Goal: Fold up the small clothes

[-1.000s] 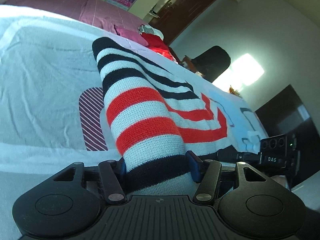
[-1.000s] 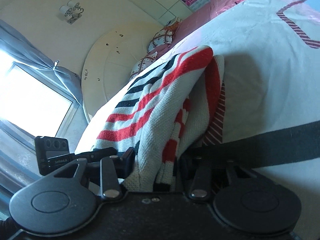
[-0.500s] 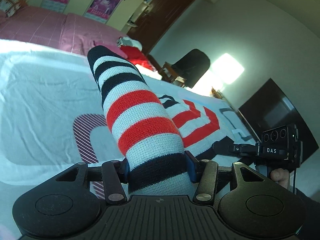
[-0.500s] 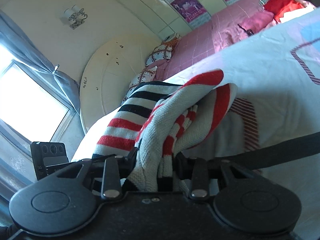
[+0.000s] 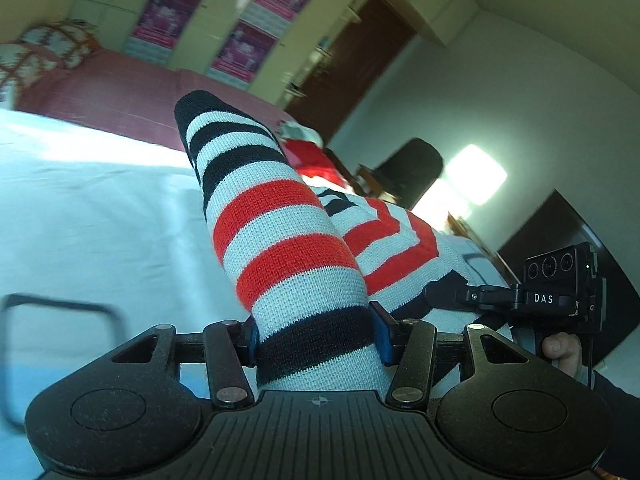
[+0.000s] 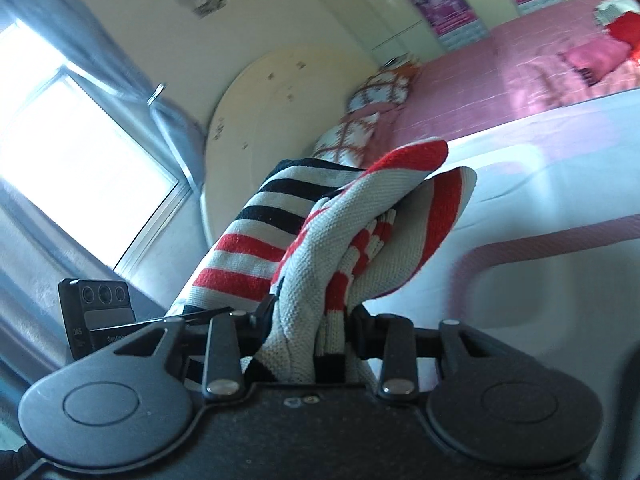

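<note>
White bedsheet (image 5: 100,220) in foreground; pink bedspread (image 6: 500,92) beyond it, patterned pillows (image 6: 380,88) at its head, red clothes pile (image 5: 316,156) on it, posters (image 5: 244,50) on wall behind.

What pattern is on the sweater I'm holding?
The sweater has white, black and red knitted stripes, seen best in the left wrist view.
</note>
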Demonstrator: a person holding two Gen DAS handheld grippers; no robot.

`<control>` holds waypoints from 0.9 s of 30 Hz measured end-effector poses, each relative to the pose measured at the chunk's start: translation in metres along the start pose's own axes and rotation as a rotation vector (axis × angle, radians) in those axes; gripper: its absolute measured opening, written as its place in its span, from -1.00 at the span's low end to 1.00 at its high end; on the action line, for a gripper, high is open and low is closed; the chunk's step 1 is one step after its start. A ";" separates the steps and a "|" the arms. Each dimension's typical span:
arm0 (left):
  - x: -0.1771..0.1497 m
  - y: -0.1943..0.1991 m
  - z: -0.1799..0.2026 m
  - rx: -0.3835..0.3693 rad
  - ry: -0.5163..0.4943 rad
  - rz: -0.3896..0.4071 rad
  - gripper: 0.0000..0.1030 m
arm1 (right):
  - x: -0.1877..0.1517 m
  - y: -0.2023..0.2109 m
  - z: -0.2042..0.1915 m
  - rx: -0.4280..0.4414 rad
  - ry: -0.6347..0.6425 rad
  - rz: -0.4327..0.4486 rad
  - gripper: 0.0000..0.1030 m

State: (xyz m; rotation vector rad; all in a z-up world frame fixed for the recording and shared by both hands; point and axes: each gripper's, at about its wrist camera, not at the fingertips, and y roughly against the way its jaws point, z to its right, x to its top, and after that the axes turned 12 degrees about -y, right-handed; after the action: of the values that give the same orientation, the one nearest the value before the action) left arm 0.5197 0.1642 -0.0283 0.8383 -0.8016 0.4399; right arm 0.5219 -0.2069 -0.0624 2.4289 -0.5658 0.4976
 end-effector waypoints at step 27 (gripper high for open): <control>-0.099 0.120 -0.092 0.282 0.185 0.191 0.10 | -0.044 -0.123 -0.086 -0.121 0.161 -0.056 -0.49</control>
State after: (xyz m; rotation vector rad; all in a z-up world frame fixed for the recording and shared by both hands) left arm 0.4226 0.3065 -0.0846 0.9690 -0.6583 0.8021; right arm 0.5280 -0.0509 -0.0743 2.2592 -0.4451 0.6103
